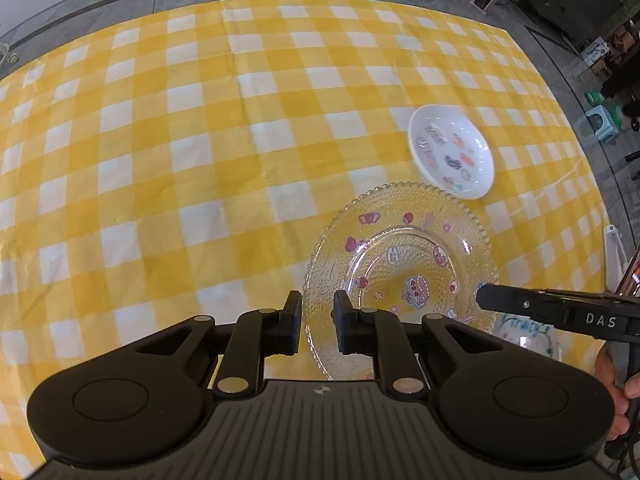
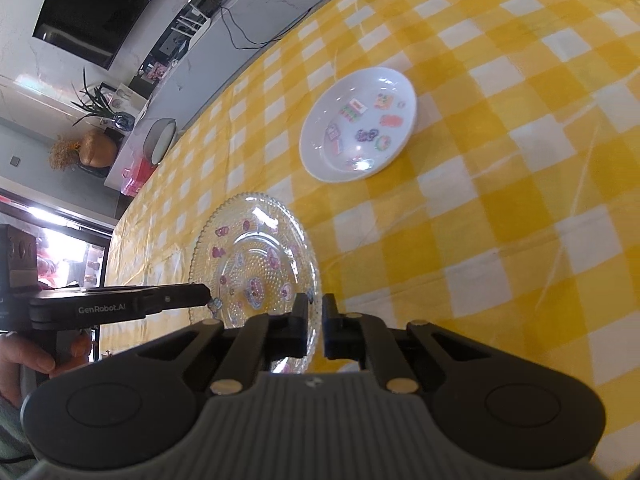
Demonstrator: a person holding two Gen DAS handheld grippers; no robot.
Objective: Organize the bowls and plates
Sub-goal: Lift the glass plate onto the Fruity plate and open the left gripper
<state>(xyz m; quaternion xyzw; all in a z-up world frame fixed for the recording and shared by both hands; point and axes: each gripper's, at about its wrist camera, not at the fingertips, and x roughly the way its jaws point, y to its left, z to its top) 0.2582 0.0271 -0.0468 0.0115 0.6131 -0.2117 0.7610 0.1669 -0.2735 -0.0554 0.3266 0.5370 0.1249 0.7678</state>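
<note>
Left wrist view shows the yellow checked tablecloth (image 1: 160, 140) covering the table, with a clear glass plate (image 1: 400, 276) near its front edge and a small white dish (image 1: 451, 151) with stickers just beyond it, apart. The left gripper (image 1: 317, 326) has its fingers set on either side of the glass plate's near rim, closed on it as far as I can judge. From the right wrist view, the right gripper (image 2: 315, 330) pinches the rim on the opposite side. The risk I see: glass is slick and the beaded rim thin, so uneven lifting between the two hands could let the plate tip or slip.
</note>
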